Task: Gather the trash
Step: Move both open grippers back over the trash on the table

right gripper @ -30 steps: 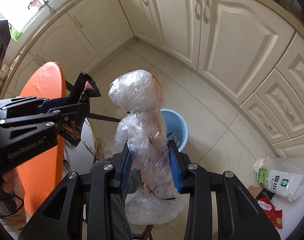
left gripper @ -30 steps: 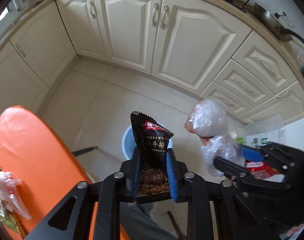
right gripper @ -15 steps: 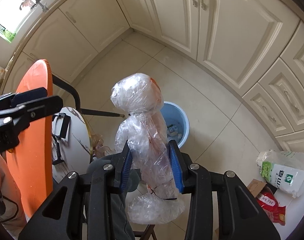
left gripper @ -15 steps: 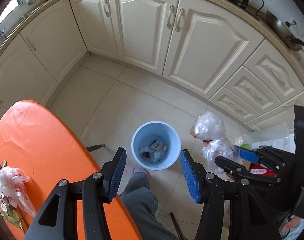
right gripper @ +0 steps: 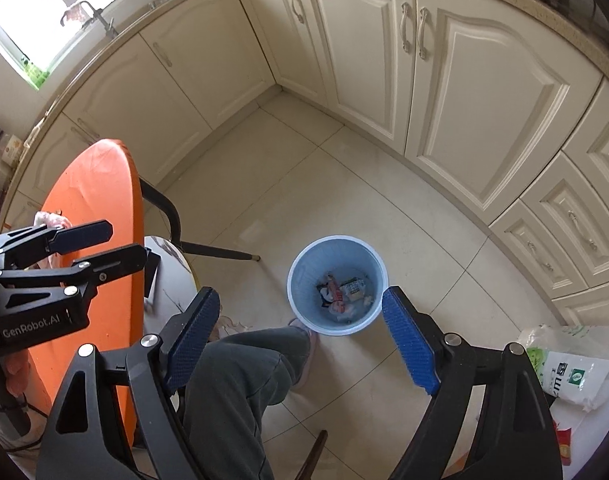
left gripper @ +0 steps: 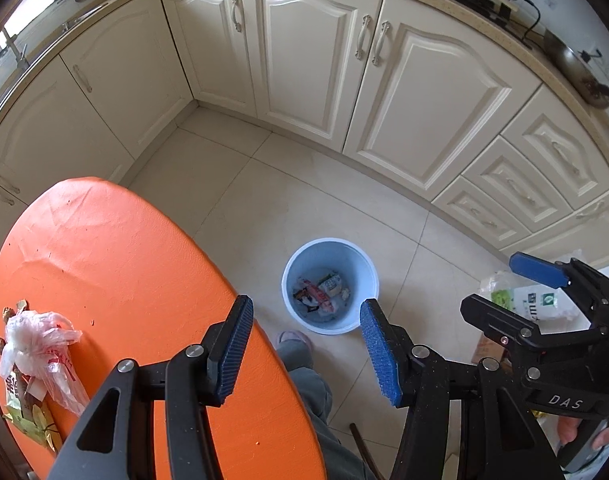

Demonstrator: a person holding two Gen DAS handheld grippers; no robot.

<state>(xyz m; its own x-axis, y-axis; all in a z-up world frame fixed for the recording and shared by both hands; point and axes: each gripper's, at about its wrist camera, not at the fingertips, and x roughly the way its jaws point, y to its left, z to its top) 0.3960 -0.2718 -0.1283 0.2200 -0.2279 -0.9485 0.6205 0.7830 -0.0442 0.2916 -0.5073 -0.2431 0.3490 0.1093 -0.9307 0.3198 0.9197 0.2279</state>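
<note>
The remaining trash, a crumpled plastic bag (left gripper: 36,344) lying over some wrappers (left gripper: 22,416), sat at the near left edge of the orange table (left gripper: 116,280), well apart from the blue bin (left gripper: 330,286) on the floor, which already held several wrappers. It lay to the left of the left tool (left gripper: 304,348), whose jaws stood apart with nothing between them. The right tool (right gripper: 300,340) hung over the bin, its jaws opening wide and empty. By my judgement the left tool was nearer to the bag.

Cream cabinets (left gripper: 388,92) along a tiled floor (left gripper: 240,200), an orange table (left gripper: 116,280), a window (right gripper: 56,20) above.
</note>
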